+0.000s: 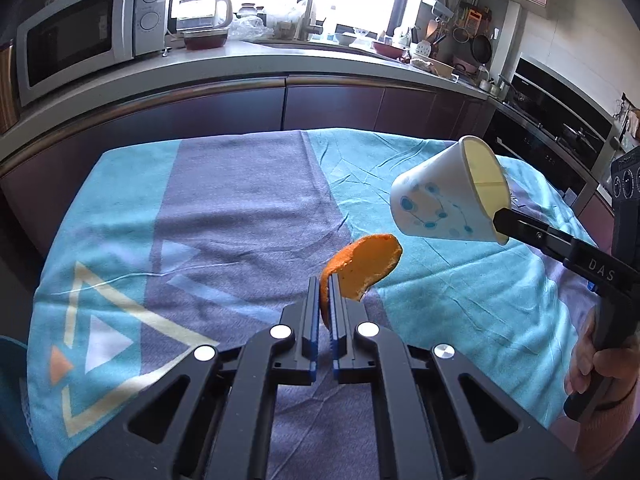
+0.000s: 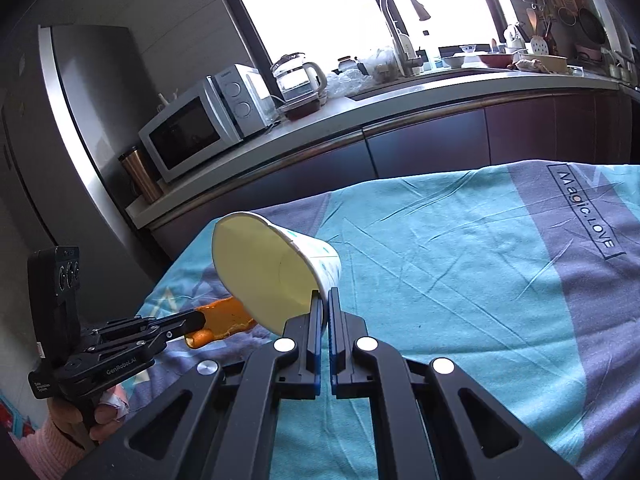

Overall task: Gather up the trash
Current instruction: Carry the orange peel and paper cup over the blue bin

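My left gripper [image 1: 325,280] is shut on a piece of orange peel [image 1: 366,266] and holds it above the cloth-covered table [image 1: 240,208]. My right gripper [image 2: 324,294] is shut on the rim of a white paper cup with blue dots [image 2: 272,276], held tilted on its side above the table. In the left wrist view the cup [image 1: 448,196] hangs to the right of the peel, pinched by the right gripper [image 1: 500,220]. In the right wrist view the peel [image 2: 224,318] sits just left of and below the cup's mouth, held by the left gripper [image 2: 200,322].
A kitchen counter [image 1: 280,60] runs behind the table with a microwave [image 1: 80,36], a glass kettle [image 1: 204,6] and a sink tap [image 2: 400,24]. An oven [image 1: 560,120] stands at the right. A fridge [image 2: 80,120] stands at the left.
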